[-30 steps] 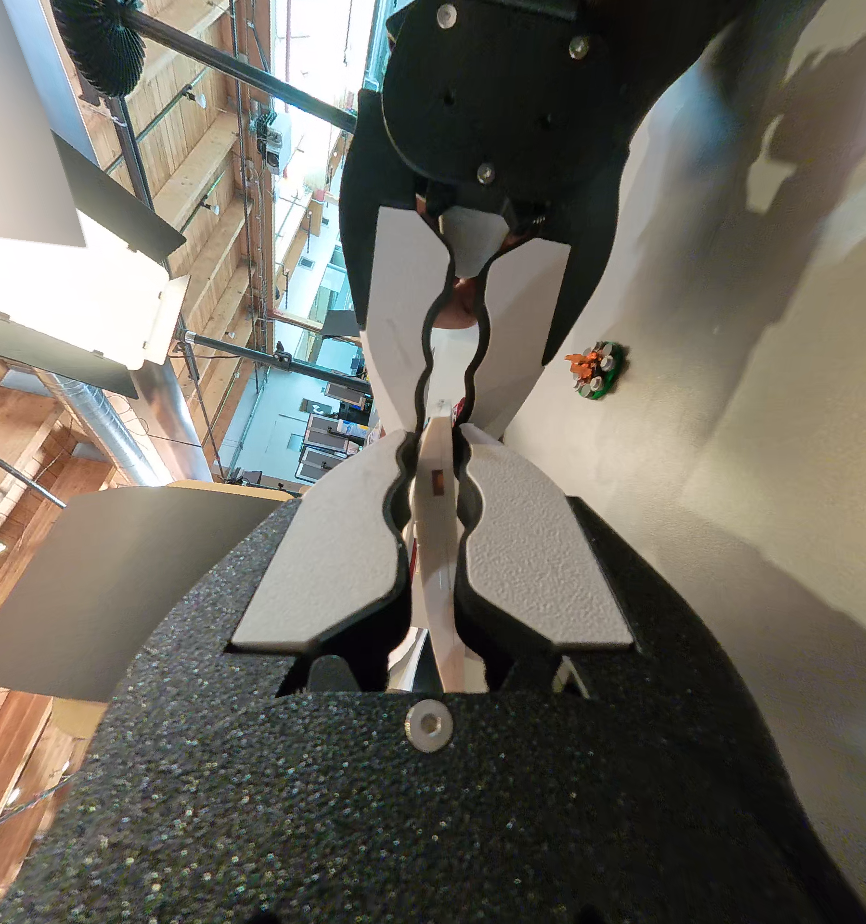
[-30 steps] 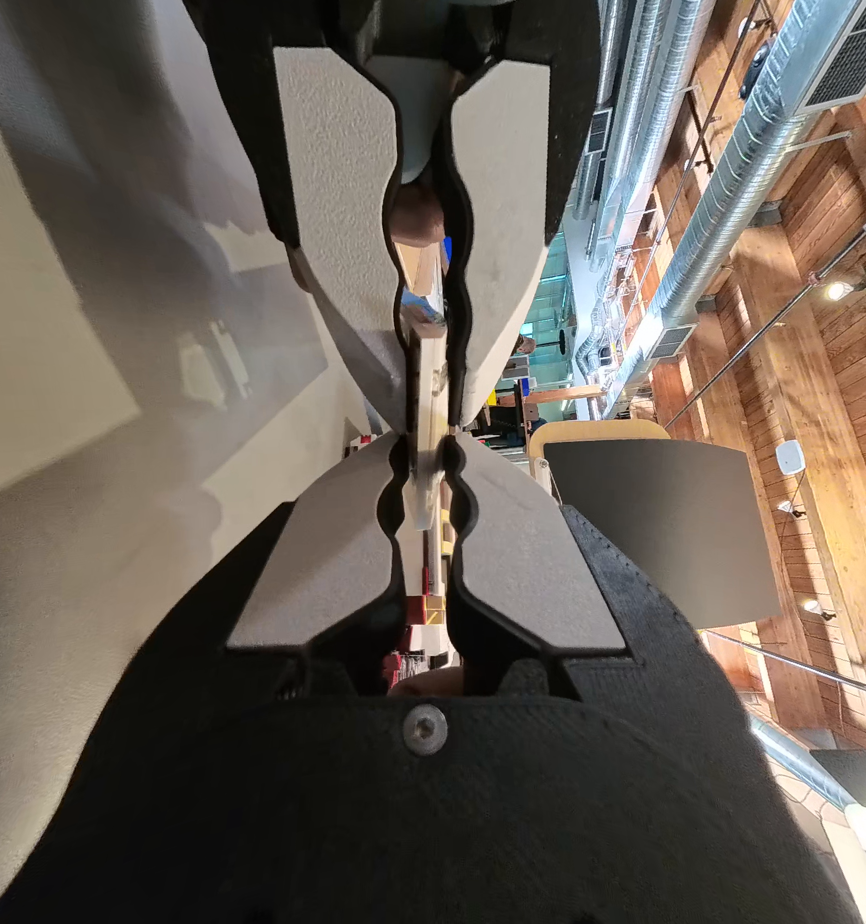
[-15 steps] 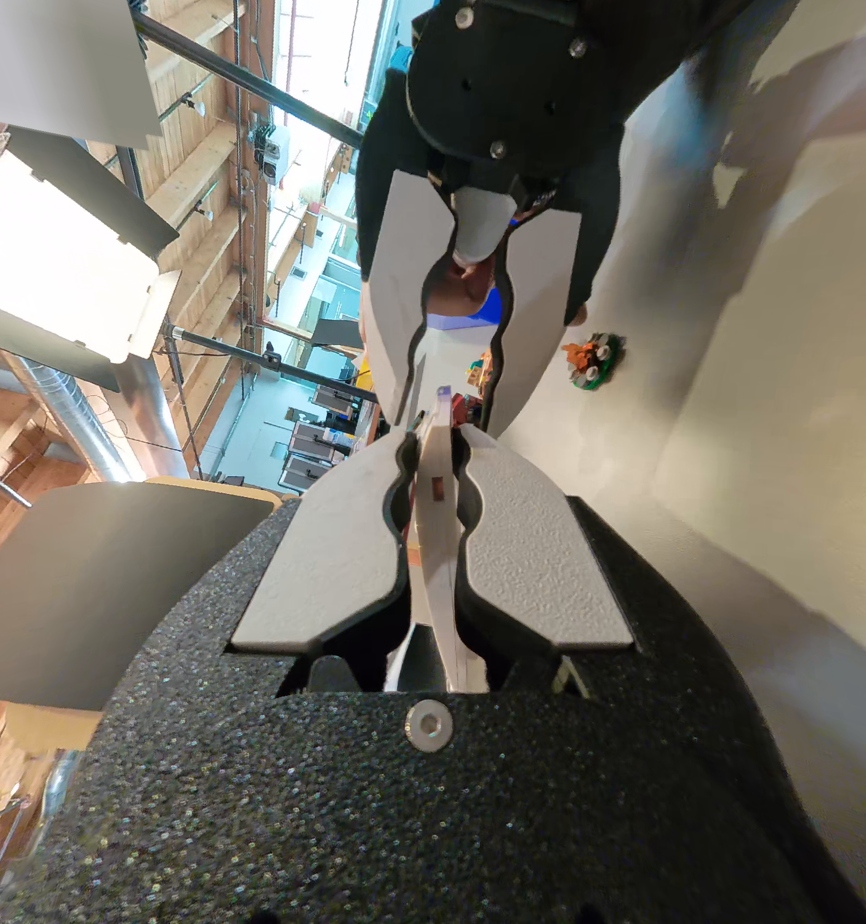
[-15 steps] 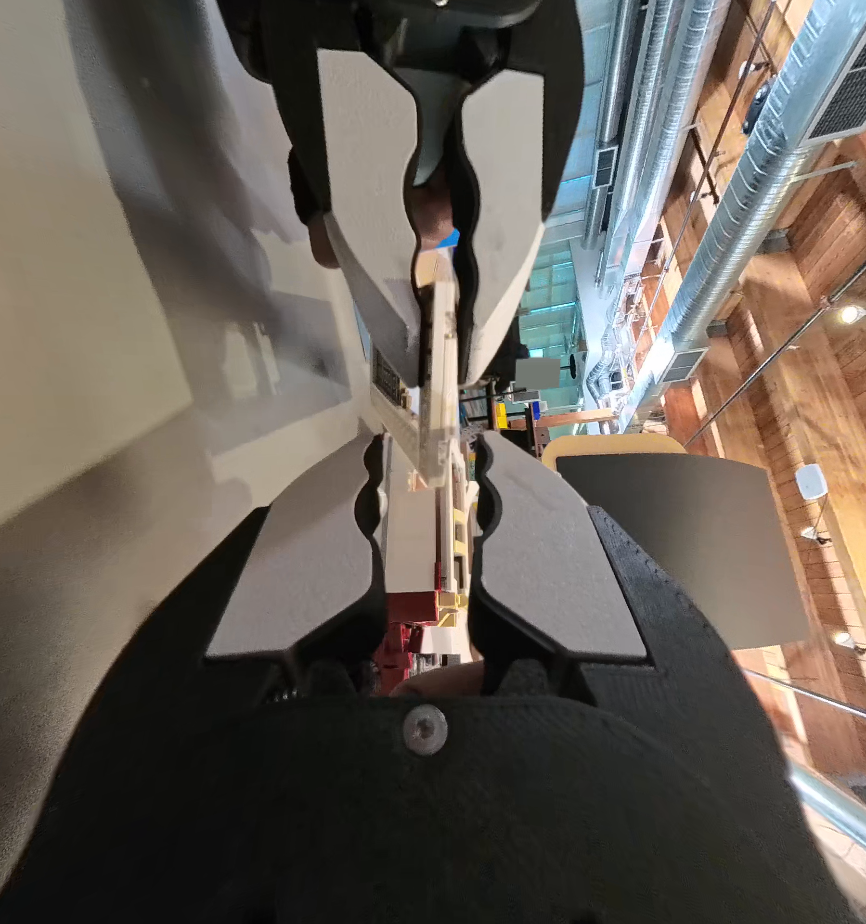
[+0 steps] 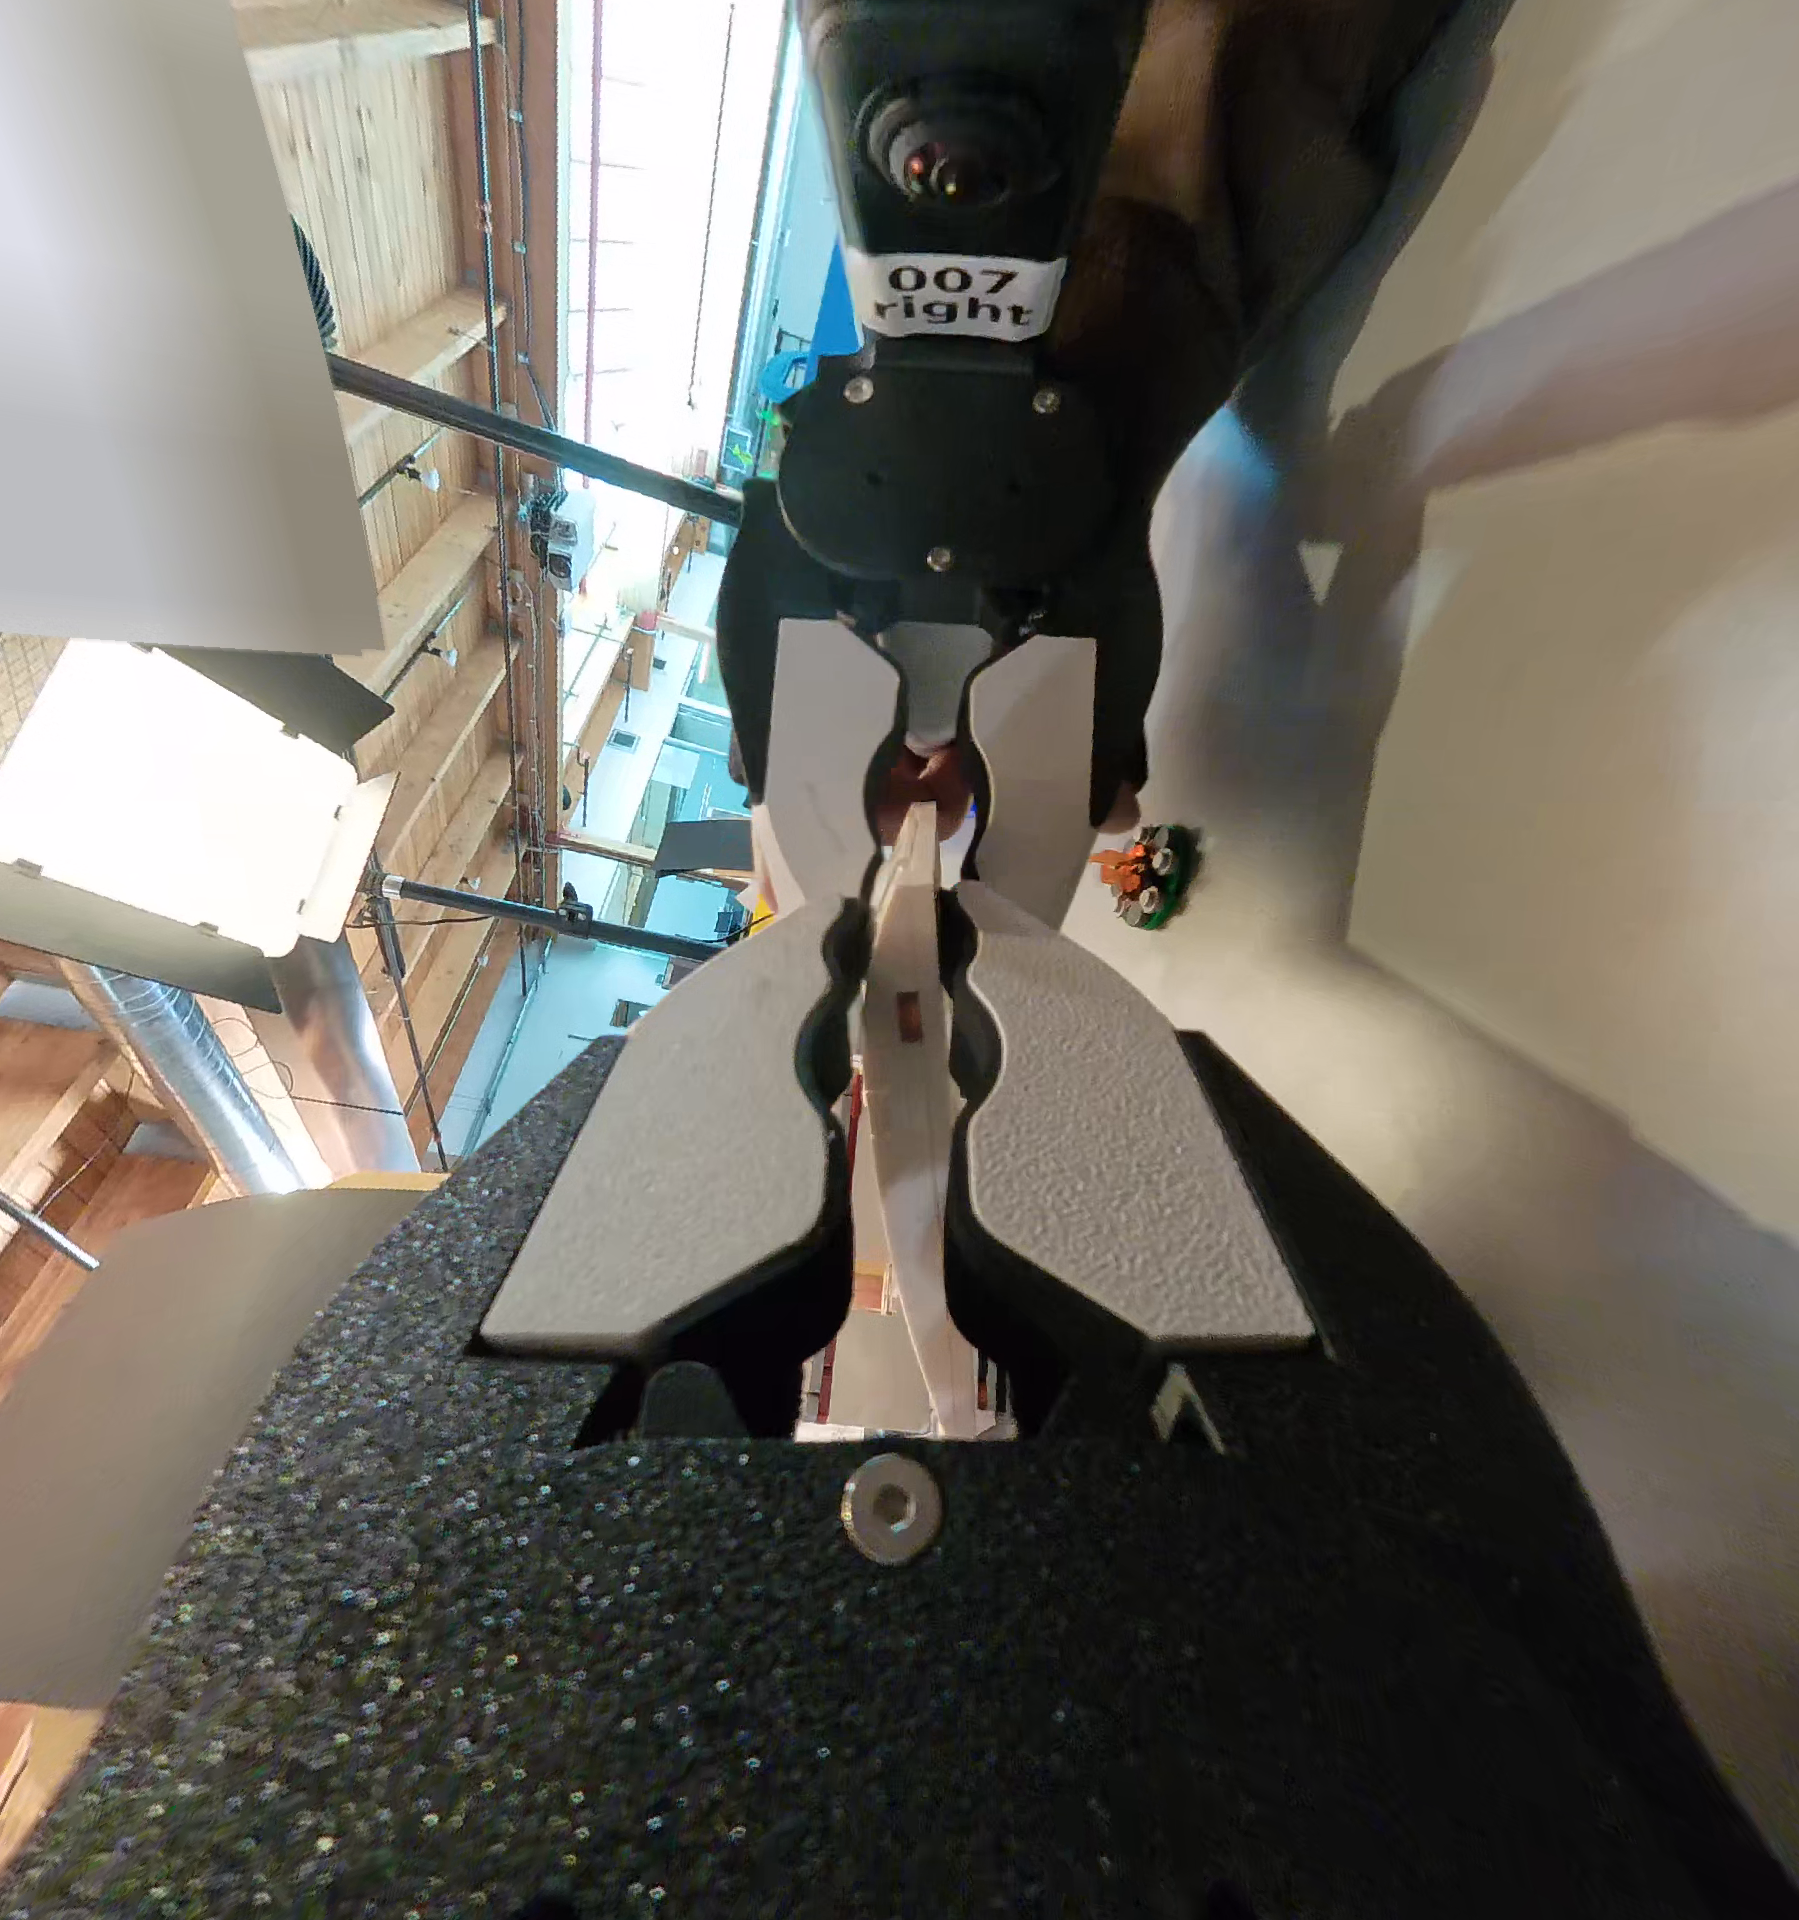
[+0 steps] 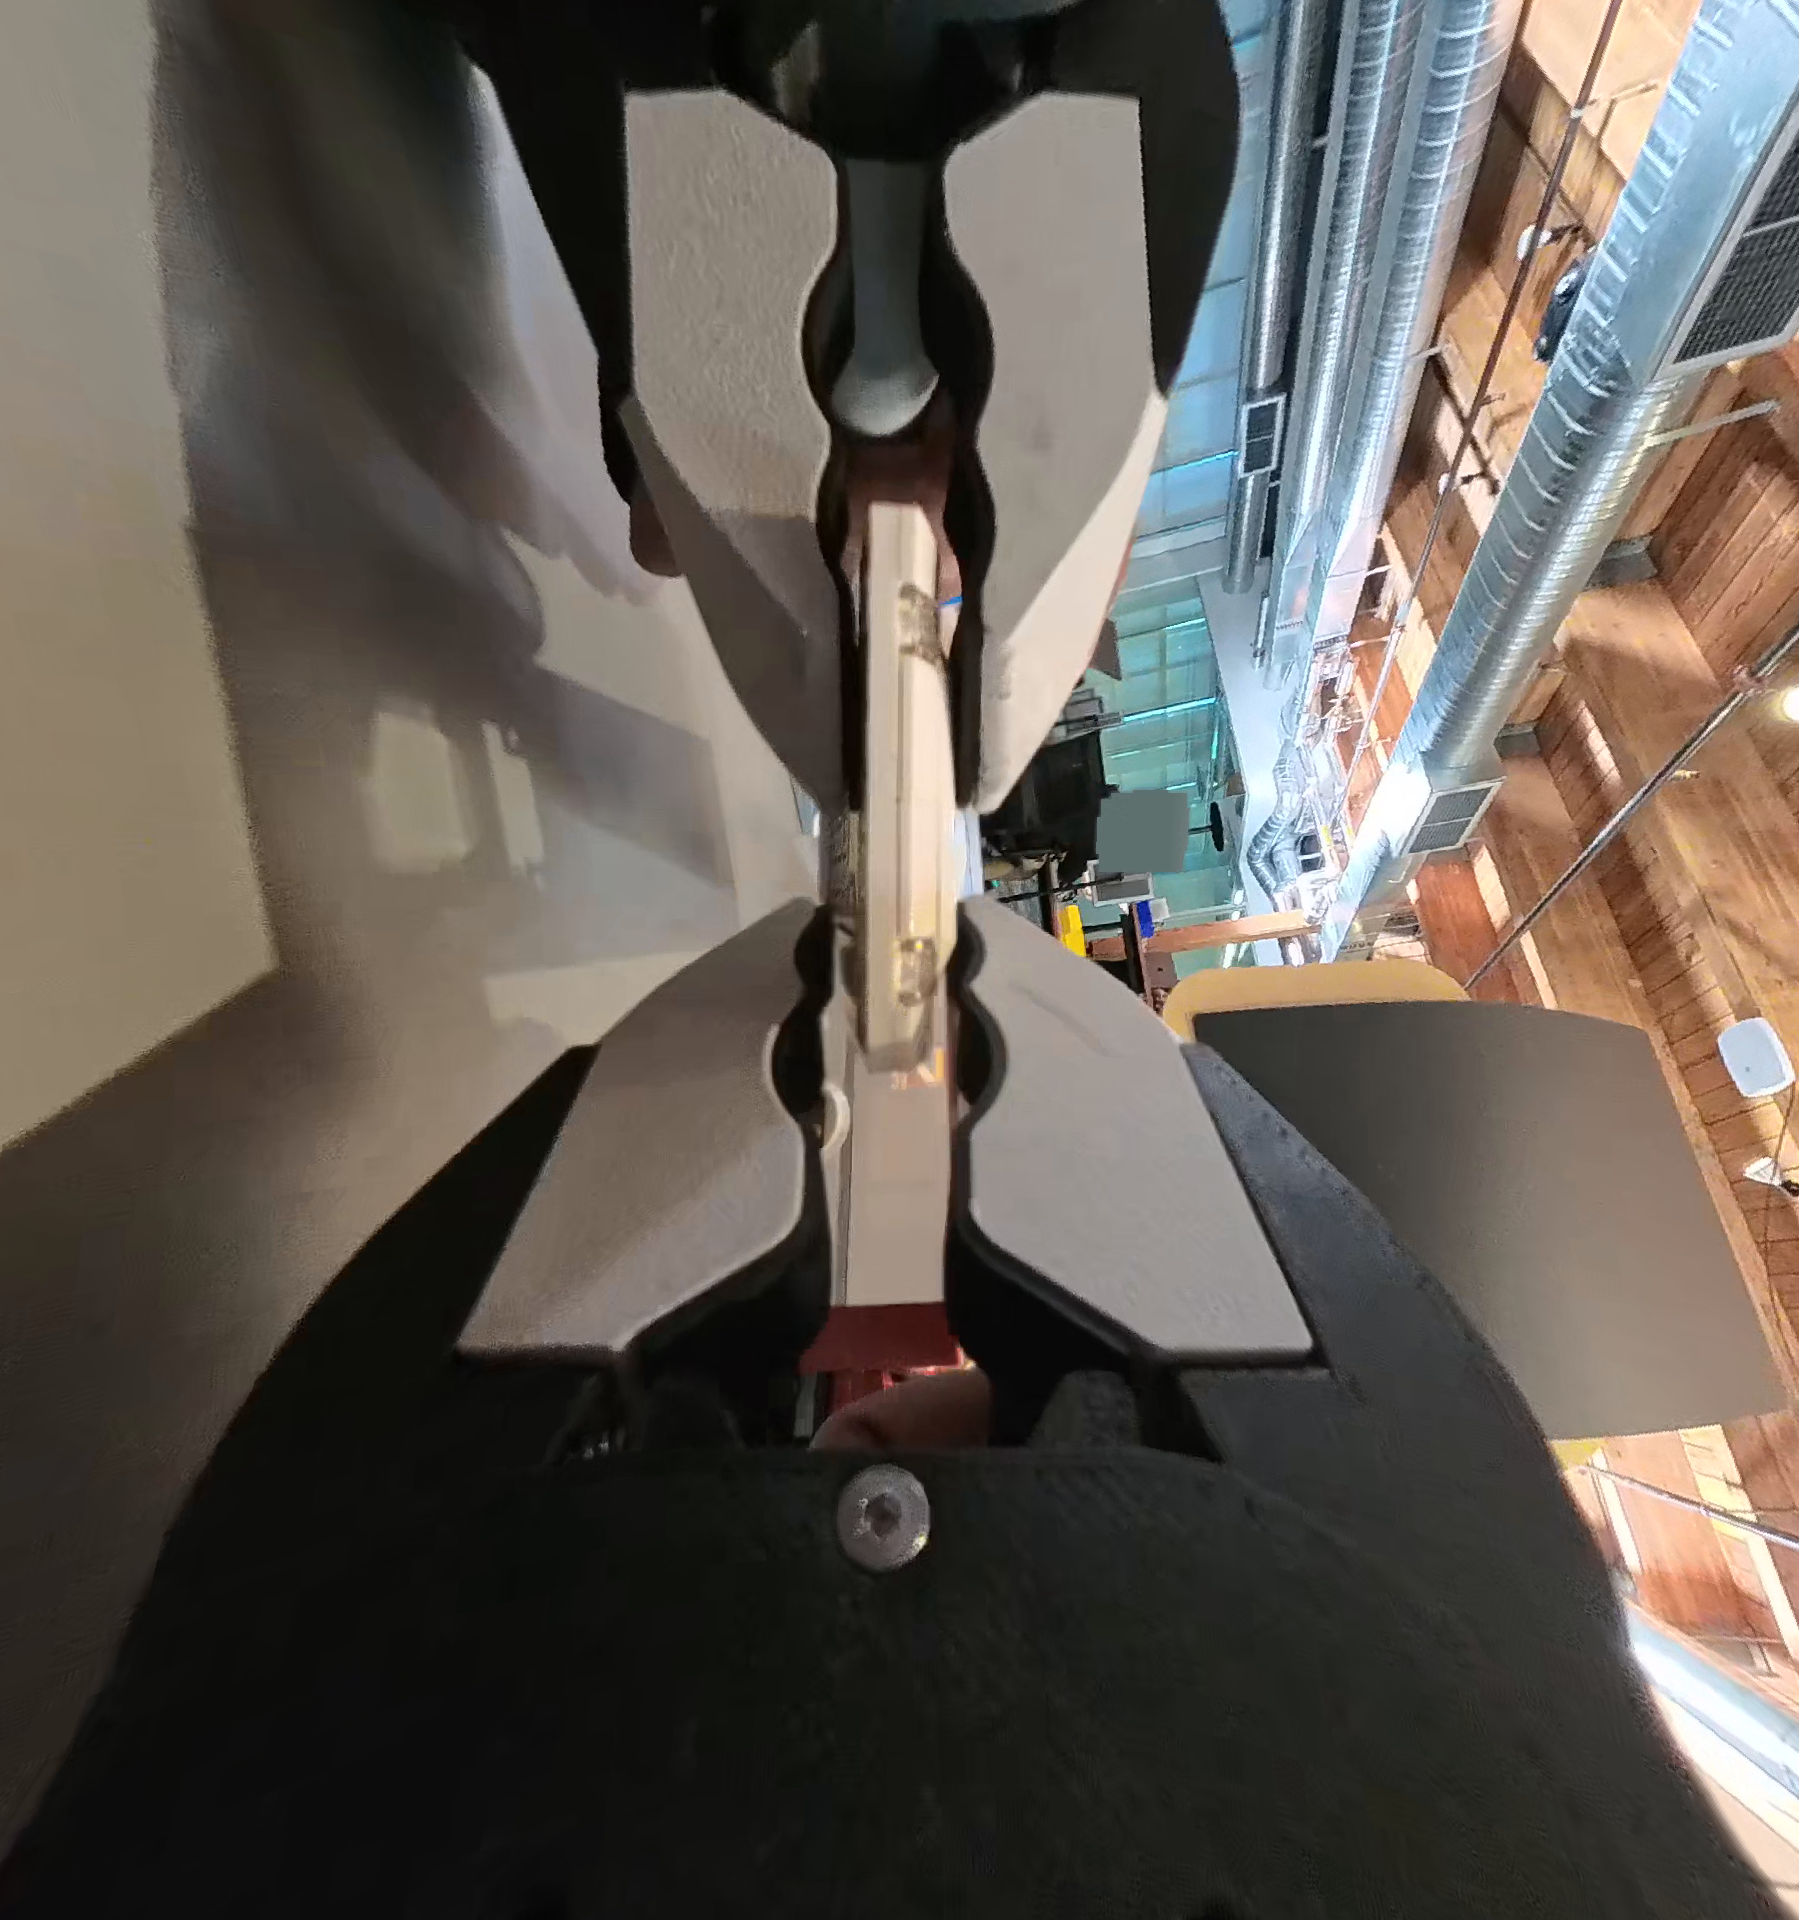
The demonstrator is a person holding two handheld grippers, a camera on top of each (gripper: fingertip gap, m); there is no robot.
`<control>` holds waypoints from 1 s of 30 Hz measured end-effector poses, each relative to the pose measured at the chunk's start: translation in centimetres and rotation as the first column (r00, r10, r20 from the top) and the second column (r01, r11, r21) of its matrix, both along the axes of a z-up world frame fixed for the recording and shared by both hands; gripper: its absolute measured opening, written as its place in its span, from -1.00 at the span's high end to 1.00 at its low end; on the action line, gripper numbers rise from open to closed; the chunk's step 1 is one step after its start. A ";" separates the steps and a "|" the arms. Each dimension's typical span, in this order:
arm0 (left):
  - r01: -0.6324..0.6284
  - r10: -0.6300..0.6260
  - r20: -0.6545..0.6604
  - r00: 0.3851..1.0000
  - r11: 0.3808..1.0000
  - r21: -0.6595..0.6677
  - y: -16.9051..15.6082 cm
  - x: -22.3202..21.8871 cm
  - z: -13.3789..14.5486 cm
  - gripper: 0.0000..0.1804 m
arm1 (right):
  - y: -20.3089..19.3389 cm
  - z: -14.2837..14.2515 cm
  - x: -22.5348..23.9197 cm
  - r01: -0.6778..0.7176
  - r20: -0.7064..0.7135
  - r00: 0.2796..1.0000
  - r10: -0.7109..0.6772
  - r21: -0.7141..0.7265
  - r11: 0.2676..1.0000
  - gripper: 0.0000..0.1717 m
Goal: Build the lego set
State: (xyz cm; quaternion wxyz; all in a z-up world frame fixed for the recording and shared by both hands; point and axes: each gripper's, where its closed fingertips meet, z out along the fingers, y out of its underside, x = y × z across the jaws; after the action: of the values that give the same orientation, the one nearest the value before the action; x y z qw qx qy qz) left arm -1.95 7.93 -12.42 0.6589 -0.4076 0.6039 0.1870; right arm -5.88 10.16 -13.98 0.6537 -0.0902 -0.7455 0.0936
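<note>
My left gripper is shut on a flat white brick-built piece, held edge-on between its pads. The piece reaches forward into my right gripper, which faces mine from the top of the left wrist view. In the right wrist view, my right gripper is shut on the same white piece, with a white and dark red part filling the space between its pads. The left gripper clamps the far end there. Both hold the piece in the air beside the white table.
A small round green piece with orange and grey studs lies on the table. The table also shows in the right wrist view. A studio light panel and a black flag stand off to the side. Across from one pair of fingers to the other is roughly 4 cm.
My right gripper opened, slid farther along the white piece towards the left gripper, and its pads came together on it once more. The left gripper kept its hold throughout.
</note>
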 end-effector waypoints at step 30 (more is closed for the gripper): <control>-0.212 0.212 0.000 0.977 0.977 -0.004 2.7 -3.3 0.3 0.82 | 1.4 1.4 -0.1 0.102 -0.077 0.993 -0.095 0.094 0.990 0.82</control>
State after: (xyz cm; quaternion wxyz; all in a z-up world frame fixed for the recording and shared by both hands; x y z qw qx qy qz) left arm -5.27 10.61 -12.16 0.6347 -0.4710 0.5571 0.2549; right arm -6.02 11.56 -12.58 0.6877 -0.0912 -0.7197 0.0277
